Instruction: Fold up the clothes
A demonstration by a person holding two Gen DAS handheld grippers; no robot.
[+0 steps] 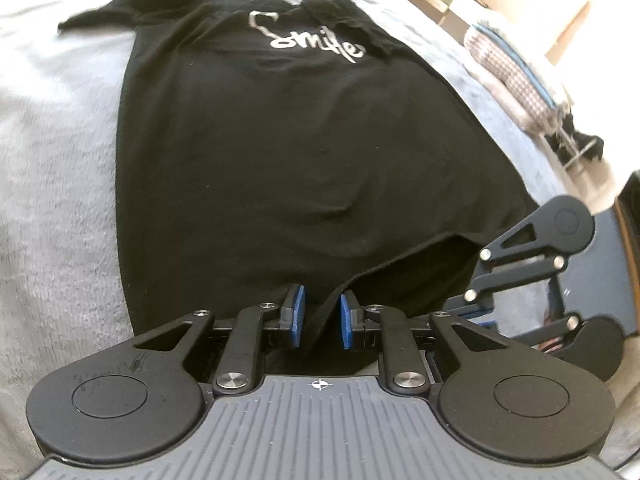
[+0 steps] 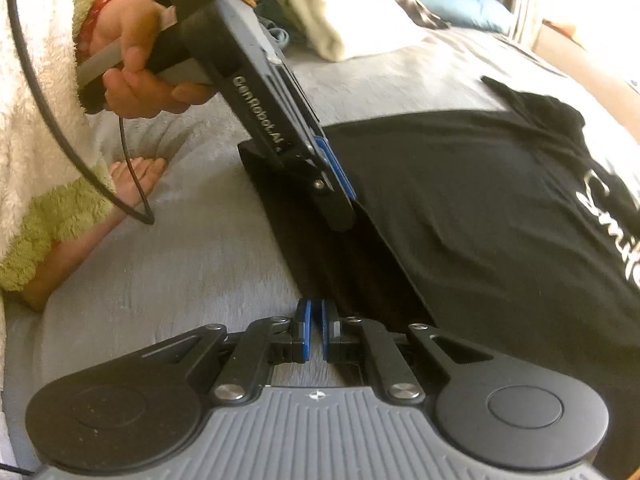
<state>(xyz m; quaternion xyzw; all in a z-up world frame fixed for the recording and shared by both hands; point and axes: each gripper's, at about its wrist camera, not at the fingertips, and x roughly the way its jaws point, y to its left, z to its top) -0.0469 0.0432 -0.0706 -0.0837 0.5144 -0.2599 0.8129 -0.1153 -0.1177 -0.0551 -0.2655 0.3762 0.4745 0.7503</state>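
I hold a claw in each hand, and a black T-shirt (image 1: 280, 140) lies flat on the grey fuzzy blanket (image 1: 52, 168) in front of me. The shirt has white curly writing (image 1: 316, 42) on its chest, at the far end from my left claw. One sleeve (image 1: 100, 12) sticks out to the side up there. My left claw (image 1: 322, 322) is at the bottom edge of the shirt. Its two blue pads (image 1: 297, 316) sit a little apart, and a fold of the black hem runs up between them, so this claw is pinching the hem. From my right claw's camera I can see my left hand (image 2: 136, 68) wrapped around the left claw's handle, with a fluffy white and green sleeve (image 2: 44, 92) above it and a black cable (image 2: 132, 184) hanging down. The hem is lifted there, and the dark inside of the shirt shows under it. My right claw (image 2: 317, 330) is squeezed nearly all the way closed. Its blue pads (image 2: 306, 328) are very close together, right at the corner of the hem, just beside the blanket. I cannot tell if any cloth is caught in them. Far off beside the bed there is a stack of folded cloth (image 1: 516, 76).
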